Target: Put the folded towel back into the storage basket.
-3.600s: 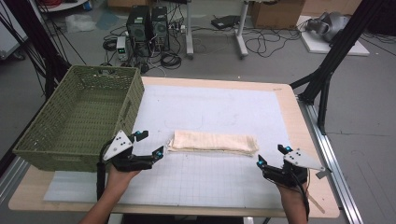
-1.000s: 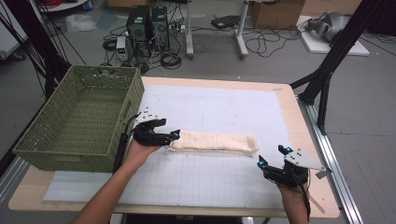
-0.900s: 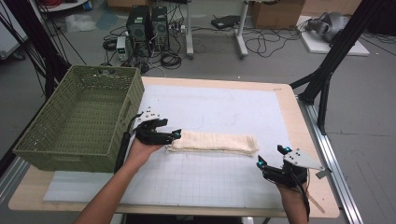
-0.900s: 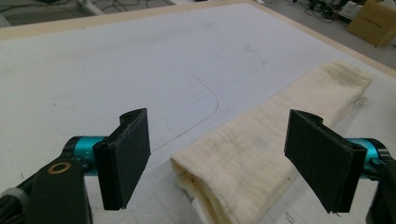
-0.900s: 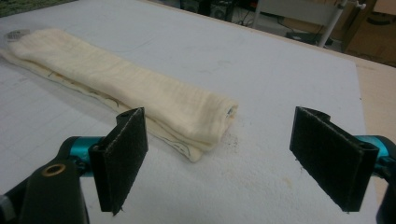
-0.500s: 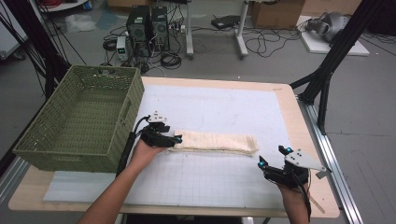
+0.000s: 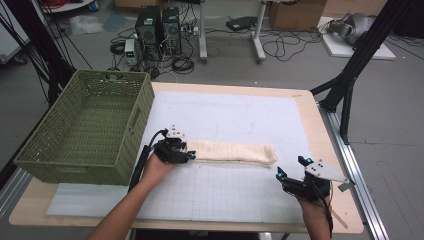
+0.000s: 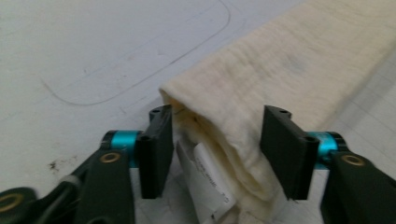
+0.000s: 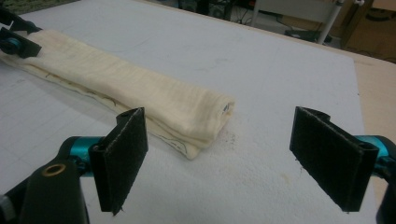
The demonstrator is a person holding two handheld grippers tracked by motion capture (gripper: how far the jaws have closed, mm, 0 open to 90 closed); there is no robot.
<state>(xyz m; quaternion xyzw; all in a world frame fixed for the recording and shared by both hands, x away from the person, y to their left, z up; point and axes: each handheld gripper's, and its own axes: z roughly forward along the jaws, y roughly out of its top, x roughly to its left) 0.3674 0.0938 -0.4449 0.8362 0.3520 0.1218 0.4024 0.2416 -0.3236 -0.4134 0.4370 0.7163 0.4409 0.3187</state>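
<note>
- The folded cream cloth (image 7: 232, 152) lies lengthwise across the middle of the white mat (image 7: 235, 115), right of the green wicker basket (image 7: 87, 127) and apart from it; its left end sits between my left jaws.
- I judge it light, soft and limp; a long roll like this will likely sag and unfold if lifted by one end, so both ends want a pinch through all layers; a white label (image 8: 208, 179) shows inside the left fold.
- My left gripper (image 8: 217, 149) is spread, its pads flanking the cloth's end, gripping nothing; the left forearm reaches in low from the near edge, wrist level with the mat.
- My right gripper (image 9: 233, 161) is wide apart and empty, near the cloth's right end, pointing along it; that hand rests by the table's near right corner.
</note>
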